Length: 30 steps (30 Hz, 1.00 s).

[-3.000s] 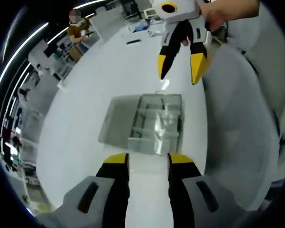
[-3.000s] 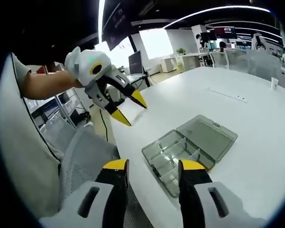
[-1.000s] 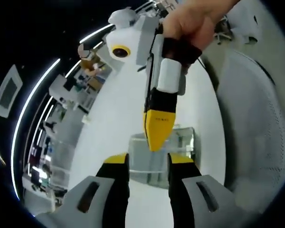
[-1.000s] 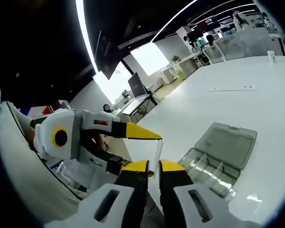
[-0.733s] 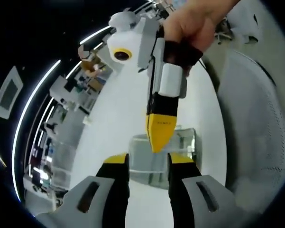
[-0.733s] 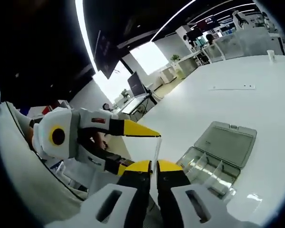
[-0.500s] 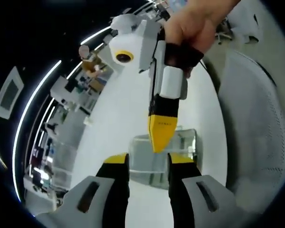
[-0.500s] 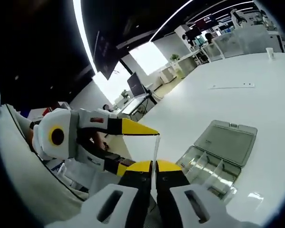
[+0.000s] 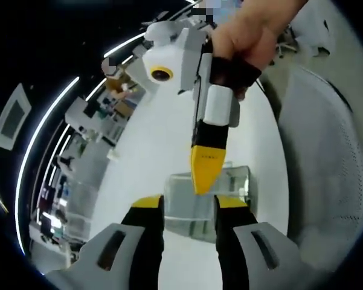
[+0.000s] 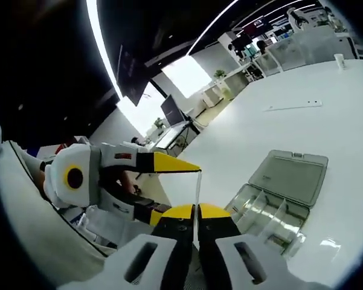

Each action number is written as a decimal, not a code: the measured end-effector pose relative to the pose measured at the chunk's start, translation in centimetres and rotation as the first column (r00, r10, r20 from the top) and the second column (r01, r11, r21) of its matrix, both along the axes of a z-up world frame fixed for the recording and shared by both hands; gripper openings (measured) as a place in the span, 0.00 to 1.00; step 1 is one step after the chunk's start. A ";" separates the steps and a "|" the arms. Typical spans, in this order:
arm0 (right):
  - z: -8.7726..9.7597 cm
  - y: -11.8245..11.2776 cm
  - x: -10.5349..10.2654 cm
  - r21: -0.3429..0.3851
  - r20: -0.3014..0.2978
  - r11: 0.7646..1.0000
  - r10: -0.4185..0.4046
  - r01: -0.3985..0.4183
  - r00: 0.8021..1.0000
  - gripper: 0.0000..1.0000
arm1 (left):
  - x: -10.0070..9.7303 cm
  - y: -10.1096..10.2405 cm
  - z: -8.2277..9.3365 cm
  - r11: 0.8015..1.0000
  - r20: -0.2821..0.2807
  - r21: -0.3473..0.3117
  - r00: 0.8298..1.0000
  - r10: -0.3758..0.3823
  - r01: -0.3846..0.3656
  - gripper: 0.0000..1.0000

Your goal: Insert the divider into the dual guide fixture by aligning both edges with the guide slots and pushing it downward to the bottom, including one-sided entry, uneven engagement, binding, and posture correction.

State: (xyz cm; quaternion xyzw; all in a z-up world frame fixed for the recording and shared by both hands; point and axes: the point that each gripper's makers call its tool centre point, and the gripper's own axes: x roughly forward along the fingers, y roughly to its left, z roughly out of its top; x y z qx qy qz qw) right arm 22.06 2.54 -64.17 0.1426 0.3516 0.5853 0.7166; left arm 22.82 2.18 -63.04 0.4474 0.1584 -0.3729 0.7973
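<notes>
My right gripper (image 10: 195, 212) has its jaws pinched tight on the clear divider (image 10: 197, 196), which stands upright between them. My left gripper (image 9: 187, 205) has its jaws parted, with the right gripper's yellow tip hanging between and above them. Beyond, the clear compartment box (image 10: 272, 208) sits lid-open on the white surface (image 10: 278, 130), well apart from the divider.

R gripper (image 10: 195, 212) jaws were pinched together, pointing up-fwd. L gripper (image 10: 169, 187) came in from the left, jaws spread wide, upper tip above R's tips. A hand (image 9: 253, 36) gripped R's handle.
</notes>
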 end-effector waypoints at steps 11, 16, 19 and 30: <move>0.5 -0.4 0.3 0.011 0.026 1.000 -0.004 0.004 1.000 0.00 | -0.2 -0.3 0.5 0.998 -0.068 -0.065 0.998 -0.006 0.002 0.39; 0.6 -0.5 0.2 0.011 0.041 1.000 0.004 -0.005 0.999 0.00 | -0.4 0.0 0.8 0.993 -0.116 -0.116 0.993 -0.003 -0.011 0.43; 0.5 -0.6 0.2 0.004 0.064 1.000 0.016 -0.017 0.998 0.00 | -0.7 0.2 0.8 0.990 -0.161 -0.141 0.987 -0.011 -0.012 0.43; 0.3 -0.8 -0.5 -0.019 0.149 0.997 0.078 -0.076 0.986 0.00 | -0.1 0.9 1.6 0.977 -0.295 -0.214 0.955 -0.041 -0.024 0.42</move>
